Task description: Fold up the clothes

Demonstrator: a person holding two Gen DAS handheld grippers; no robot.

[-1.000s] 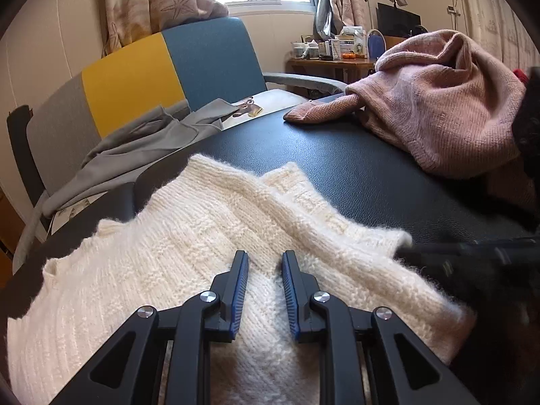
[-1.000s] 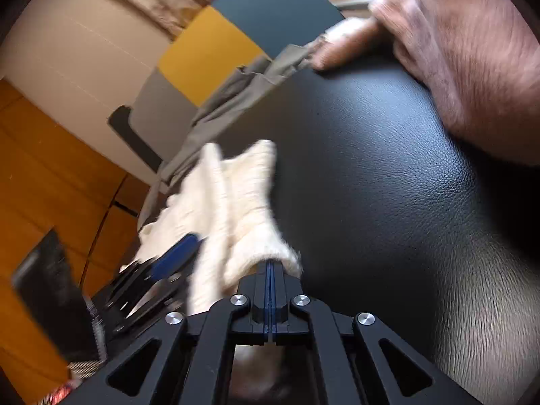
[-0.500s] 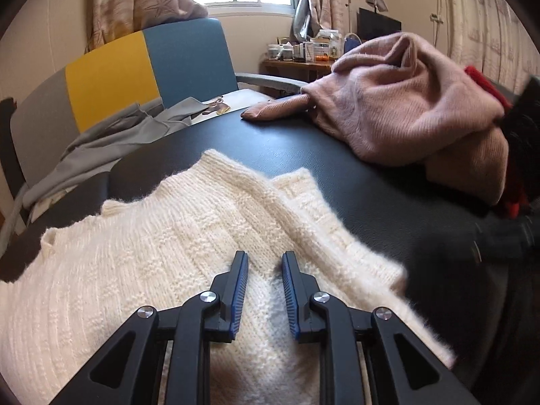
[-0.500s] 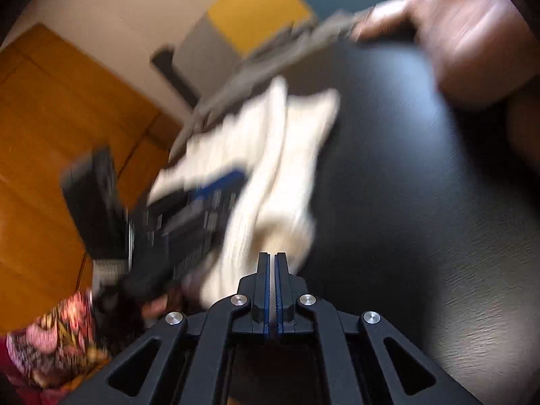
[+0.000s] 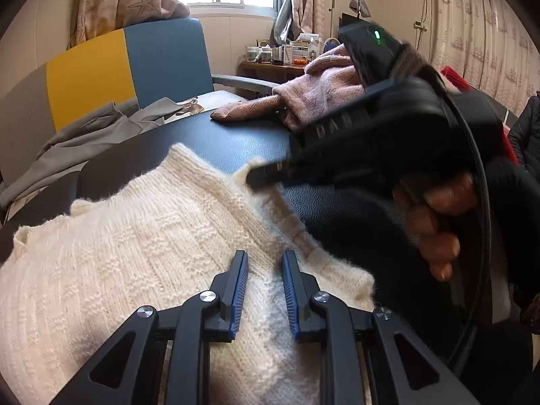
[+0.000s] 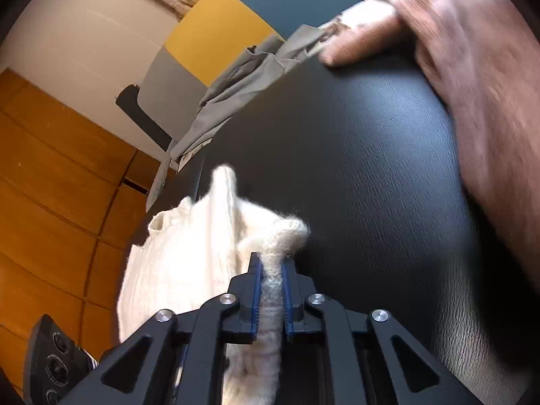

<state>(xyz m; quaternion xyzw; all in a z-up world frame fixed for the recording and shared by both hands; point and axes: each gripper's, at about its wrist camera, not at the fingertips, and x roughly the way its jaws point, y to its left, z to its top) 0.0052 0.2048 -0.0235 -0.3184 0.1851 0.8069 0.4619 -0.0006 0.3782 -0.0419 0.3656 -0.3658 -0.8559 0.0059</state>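
Note:
A cream knitted sweater [image 5: 128,256] lies on the black leather table [image 5: 236,141]. My left gripper [image 5: 264,263] is open and hovers just over the sweater's near part, with nothing between its fingers. My right gripper [image 6: 271,263] is shut on a fold of the cream sweater [image 6: 189,253] at its edge and lifts it a little off the table. In the left wrist view the right gripper [image 5: 270,175] reaches in from the right, its tip at the sweater's far edge.
A pink knitted sweater [image 5: 324,87] is heaped at the table's far right. A grey garment [image 5: 87,135] lies on a yellow and blue chair [image 5: 128,67] behind the table. A desk with small items [image 5: 280,57] stands by the window. Wooden floor [image 6: 50,185] lies below.
My right gripper came back to the cream sweater's edge and closed on a fold of it. My left gripper has stayed open over the sweater.

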